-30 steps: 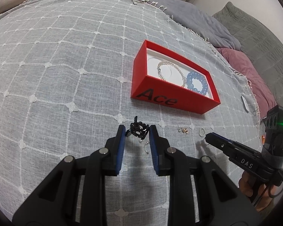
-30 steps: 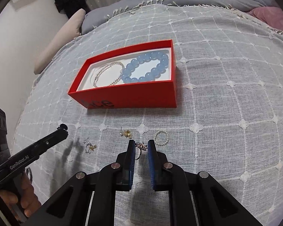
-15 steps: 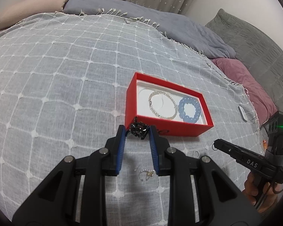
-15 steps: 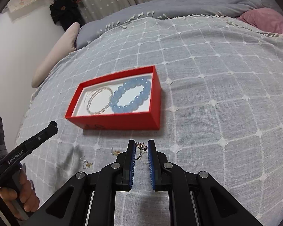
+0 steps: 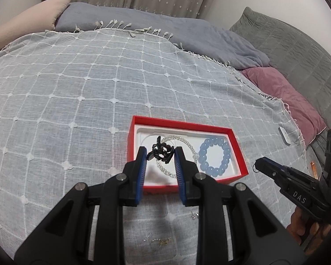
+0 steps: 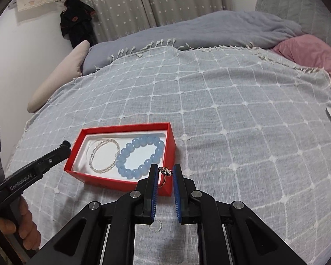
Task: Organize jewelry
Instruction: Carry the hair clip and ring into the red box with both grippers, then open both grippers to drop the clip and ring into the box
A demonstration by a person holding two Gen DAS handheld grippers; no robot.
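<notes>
A red box [image 5: 183,125] with a white lining lies on the grey checked bedspread; it holds a pearl chain [image 5: 188,143] and a blue bead bracelet [image 5: 214,156]. My left gripper [image 5: 161,154] is shut on a black chain piece [image 5: 162,151] and holds it above the box's left part. My right gripper [image 6: 165,174] is shut on a jewelled ring [image 6: 165,172], held above the near right corner of the box [image 6: 121,130]. The blue bracelet [image 6: 141,156] and pearl chain [image 6: 103,156] also show there.
Small gold pieces [image 5: 161,240] and an earring [image 5: 194,215] lie on the bedspread below my left gripper. A small pearl ring [image 6: 155,226] lies under my right gripper. A pink pillow [image 5: 282,92], grey blanket and white remote [image 5: 284,135] lie at the right.
Both grippers rose from the bedspread with their pieces and moved forward over the red box. The box now sits lower and closer in both views.
</notes>
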